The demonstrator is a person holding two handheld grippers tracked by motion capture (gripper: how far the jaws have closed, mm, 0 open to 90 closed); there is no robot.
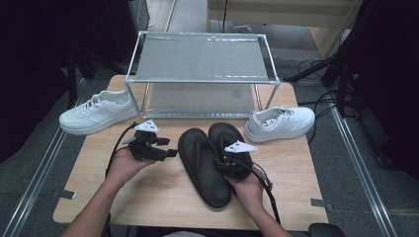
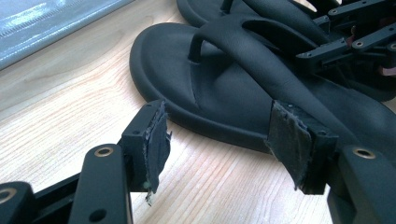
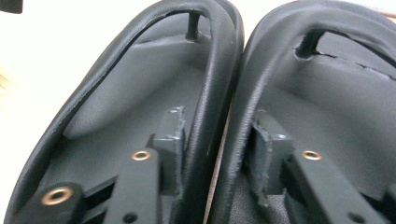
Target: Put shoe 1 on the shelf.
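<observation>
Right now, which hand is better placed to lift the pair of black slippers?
Probably the right. The right tool already has one jaw inside each black slipper, pinching their touching inner rims together. The left tool is open beside the slippers, with nothing between its jaws.

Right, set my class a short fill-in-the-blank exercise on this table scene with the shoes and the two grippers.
1. The two flip-flops lying side by side on the table are ____ in colour.
2. The right gripper has one of its fingers inside each flip-flop, pinching their two adjoining ____ together.
3. The left gripper is ____, with nothing between its fingers.
4. One white sneaker lies at each side of the metal ____.

Missing words: black; rims; open; rack
</observation>
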